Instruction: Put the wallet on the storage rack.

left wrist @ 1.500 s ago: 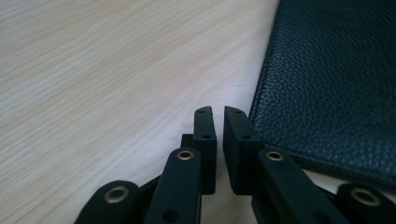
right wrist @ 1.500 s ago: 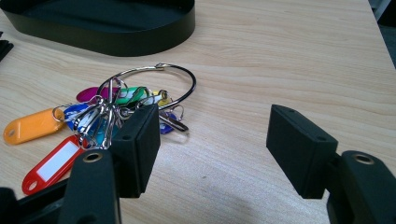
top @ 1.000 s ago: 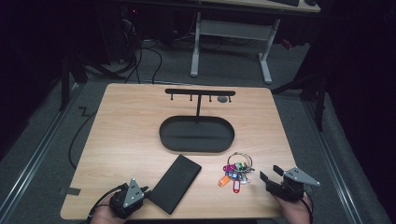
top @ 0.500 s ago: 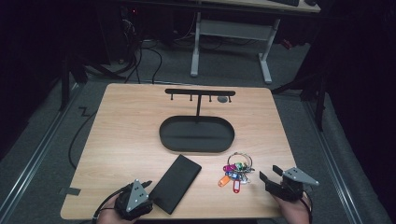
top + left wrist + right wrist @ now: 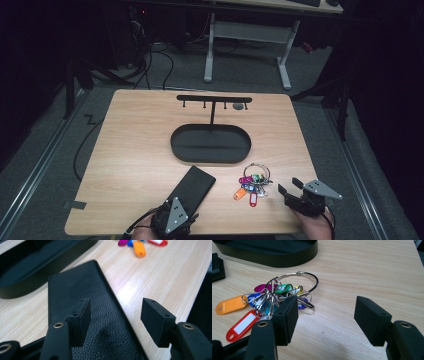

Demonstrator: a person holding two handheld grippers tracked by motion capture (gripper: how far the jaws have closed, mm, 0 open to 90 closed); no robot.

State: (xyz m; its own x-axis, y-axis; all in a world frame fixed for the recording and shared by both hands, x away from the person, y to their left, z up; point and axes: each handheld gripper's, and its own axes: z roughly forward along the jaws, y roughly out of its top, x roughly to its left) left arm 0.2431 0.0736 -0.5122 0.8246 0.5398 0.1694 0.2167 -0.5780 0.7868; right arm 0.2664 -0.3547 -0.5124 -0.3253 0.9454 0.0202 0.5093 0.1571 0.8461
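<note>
Left claw point(image 5: 176, 219) moves along bench's near edge toward black wallet point(image 5: 190, 187); jaws just been opening, nothing between, one probably overhanging wallet's near end. Grasp likely next. Right claw point(image 5: 291, 189) open, idle beside key bunch point(image 5: 252, 182).

I am looking at two black handheld units, each topped by a grey three-cornered plate dotted with small dark holes. The left gripper point(image 5: 172, 220) is showing a thin black cable curling out from its near side. The right gripper point(image 5: 305, 196) is showing blocky black housing under its plate, with a dark band sitting around the wrist behind it. Up close, each unit is carrying two matte black arms ending in thick rectangular pads; the pads point(image 5: 83, 315) are bearing small screw recesses along their edges, and brass-coloured eyelets are sitting in the arms just below. The right unit's pads point(image 5: 372, 317) are looking identical.
</note>
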